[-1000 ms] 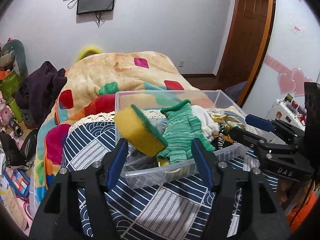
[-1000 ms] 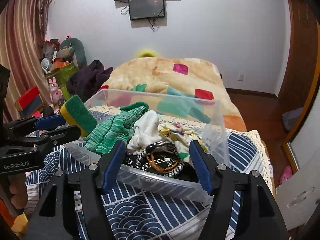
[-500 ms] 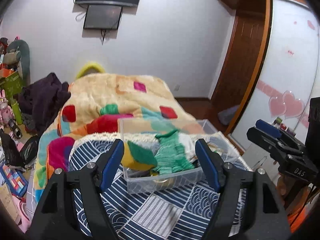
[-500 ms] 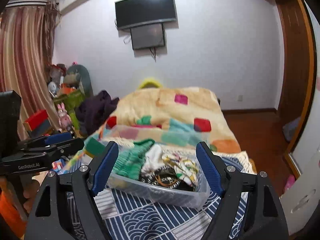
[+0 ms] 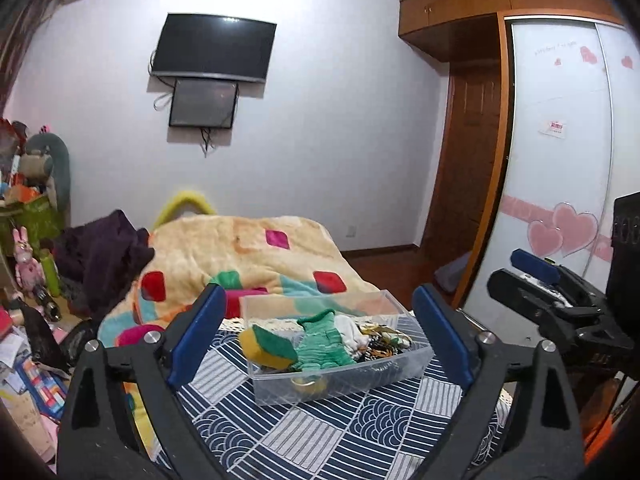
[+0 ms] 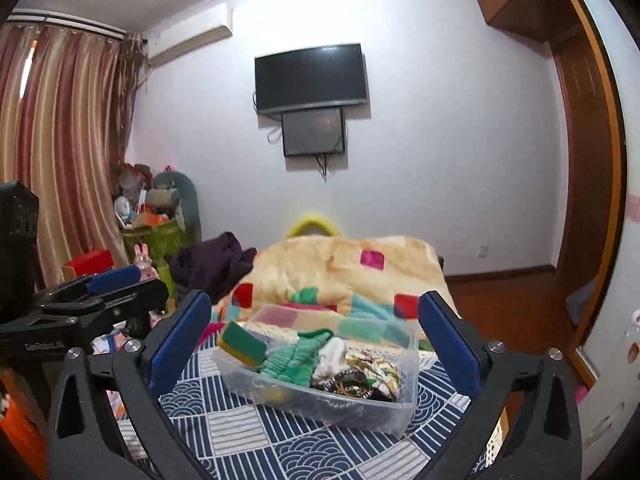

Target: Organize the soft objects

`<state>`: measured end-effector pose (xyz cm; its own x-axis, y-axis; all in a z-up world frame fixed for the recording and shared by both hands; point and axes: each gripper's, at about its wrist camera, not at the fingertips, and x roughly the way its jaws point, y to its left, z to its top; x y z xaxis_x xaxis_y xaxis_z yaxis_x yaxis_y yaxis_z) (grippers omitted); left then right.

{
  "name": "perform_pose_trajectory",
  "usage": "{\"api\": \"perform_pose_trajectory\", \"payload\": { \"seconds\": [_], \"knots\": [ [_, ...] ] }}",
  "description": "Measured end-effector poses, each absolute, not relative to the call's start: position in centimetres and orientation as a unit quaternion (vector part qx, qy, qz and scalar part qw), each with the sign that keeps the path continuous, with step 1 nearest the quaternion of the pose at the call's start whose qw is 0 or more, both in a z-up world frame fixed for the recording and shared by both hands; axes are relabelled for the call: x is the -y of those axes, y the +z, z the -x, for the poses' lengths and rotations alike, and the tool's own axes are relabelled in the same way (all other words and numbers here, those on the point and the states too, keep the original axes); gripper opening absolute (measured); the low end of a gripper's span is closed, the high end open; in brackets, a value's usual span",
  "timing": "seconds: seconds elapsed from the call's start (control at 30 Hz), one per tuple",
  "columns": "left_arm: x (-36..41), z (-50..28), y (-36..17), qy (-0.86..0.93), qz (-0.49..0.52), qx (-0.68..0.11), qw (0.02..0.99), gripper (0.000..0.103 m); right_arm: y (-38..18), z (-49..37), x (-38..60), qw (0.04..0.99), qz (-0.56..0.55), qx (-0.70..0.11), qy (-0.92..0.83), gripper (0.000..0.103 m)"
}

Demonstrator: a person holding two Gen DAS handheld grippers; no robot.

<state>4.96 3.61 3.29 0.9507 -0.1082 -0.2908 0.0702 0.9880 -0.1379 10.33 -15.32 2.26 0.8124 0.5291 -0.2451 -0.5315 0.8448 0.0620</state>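
1. My left gripper (image 5: pixel 320 332) hangs above the patterned cloth with its blue-padded jaws spread wide and nothing between them.
2. My right gripper (image 6: pixel 316 338) is likewise released, jaws far apart, empty, well back from the bin.
3. The clear plastic bin (image 5: pixel 340 380) sits on the navy-and-white patterned cloth (image 5: pixel 320 432), and each view frames it between its own gripper's fingers without contact.
4. A yellow sponge with a green scrub face (image 5: pixel 268 346) leans over the bin's left end, tilted, partly above the rim.
5. A green knitted glove (image 5: pixel 324 344) lies just beside the sponge, touching it, draped over the other contents.
6. A white cloth (image 6: pixel 332 356) rests next to the glove; further right I see a tangle of dark cords (image 6: pixel 352 386), too small to identify.
7. Behind the bin lies a peach blanket with coloured diamonds (image 5: pixel 240 248).
8. A black television (image 6: pixel 312 78) hangs on the far wall.
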Motion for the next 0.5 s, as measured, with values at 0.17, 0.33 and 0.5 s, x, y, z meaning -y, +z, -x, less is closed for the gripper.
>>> {"api": "perform_pose_trajectory", "payload": {
  "seconds": [0.17,0.33,0.5],
  "knots": [
    [-3.8,-3.6,4.0,-0.040,0.063,-0.137,0.988,0.100,2.7,-9.3,15.6,0.954,0.001,-0.114,0.278,0.103],
    [-3.5,-2.9,4.4,-0.037,0.057,-0.130,0.989,0.102,3.0,-8.7,16.0,0.956,-0.005,-0.106,0.274,0.103],
    [-3.1,-2.6,4.4,-0.034,0.048,-0.124,0.991,0.103,3.1,-8.3,16.3,0.957,-0.008,-0.105,0.270,0.103]
  ]
}}
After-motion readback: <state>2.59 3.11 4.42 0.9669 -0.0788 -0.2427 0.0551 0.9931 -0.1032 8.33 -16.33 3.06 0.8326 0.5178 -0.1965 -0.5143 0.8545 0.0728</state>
